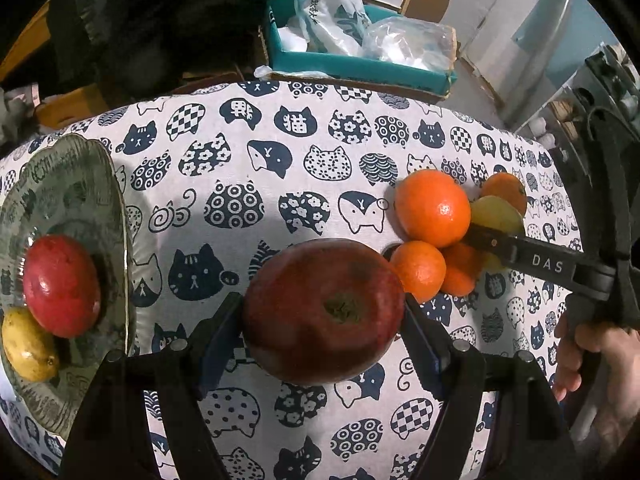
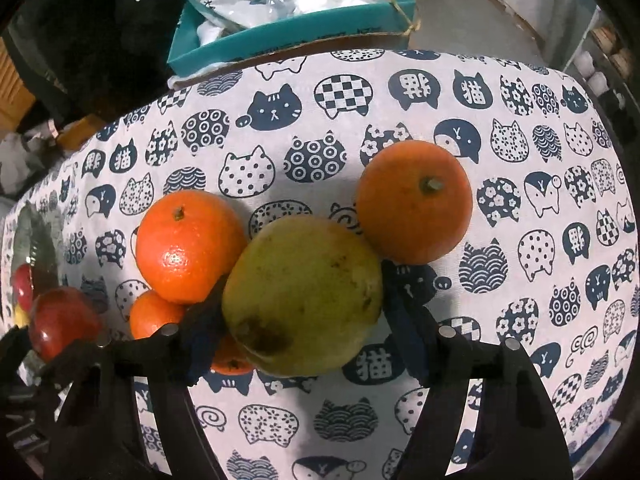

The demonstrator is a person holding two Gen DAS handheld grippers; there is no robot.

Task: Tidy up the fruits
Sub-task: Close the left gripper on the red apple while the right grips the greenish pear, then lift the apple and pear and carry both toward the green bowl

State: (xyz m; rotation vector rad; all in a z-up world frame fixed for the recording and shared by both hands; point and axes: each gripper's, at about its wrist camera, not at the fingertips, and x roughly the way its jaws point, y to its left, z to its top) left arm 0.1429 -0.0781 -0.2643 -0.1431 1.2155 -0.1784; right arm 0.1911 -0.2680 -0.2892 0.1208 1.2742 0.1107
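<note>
My left gripper (image 1: 323, 312) is shut on a large red apple (image 1: 323, 309) and holds it over the cat-print tablecloth (image 1: 240, 168). To its left a glass plate (image 1: 80, 168) holds a second red apple (image 1: 61, 285) and a yellow lemon (image 1: 28, 346). My right gripper (image 2: 302, 300) is shut on a yellow-green pear (image 2: 302, 300); both show in the left wrist view, the gripper (image 1: 492, 236) and the pear (image 1: 496, 212). Several oranges lie around the pear: a large one (image 2: 188, 246), another (image 2: 414, 202) and a small one (image 2: 154, 314).
A teal box (image 1: 360, 64) with plastic bags stands beyond the table's far edge. Dark clutter lies at the far left. The cloth (image 2: 520, 320) to the right of the oranges is bare. A hand (image 1: 592, 364) holds the right gripper's handle.
</note>
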